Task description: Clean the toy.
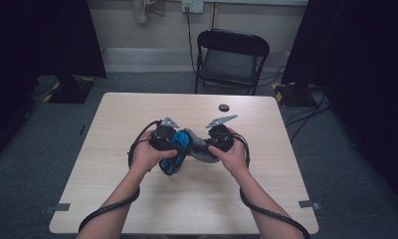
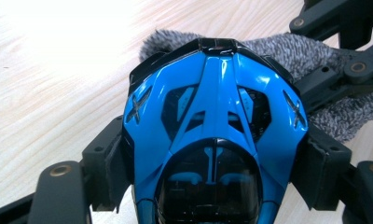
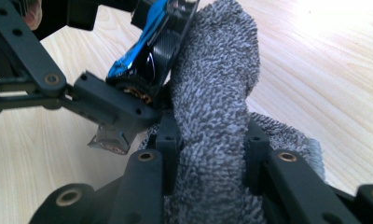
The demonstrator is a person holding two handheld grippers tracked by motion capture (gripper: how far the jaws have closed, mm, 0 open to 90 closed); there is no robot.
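A glossy blue and black toy shell (image 2: 212, 116) sits between the jaws of my left gripper (image 2: 212, 177), whose pads press its two sides. My right gripper (image 3: 210, 144) is shut on a bunched grey terry cloth (image 3: 217, 93). The cloth lies against the edge of the blue shell (image 3: 152, 32). In the high view both hands meet over the middle of the table, the left gripper (image 1: 163, 137) with the blue shell (image 1: 176, 149) facing the right gripper (image 1: 218, 138), and the cloth (image 1: 199, 147) between them. Behind the shell, the cloth (image 2: 306, 56) spreads onto the tabletop.
The light wooden table (image 1: 137, 199) carries a small dark round object (image 1: 224, 107) near its far edge. A black folding chair (image 1: 232, 59) stands beyond the table. Cables trail from both grippers along the forearms.
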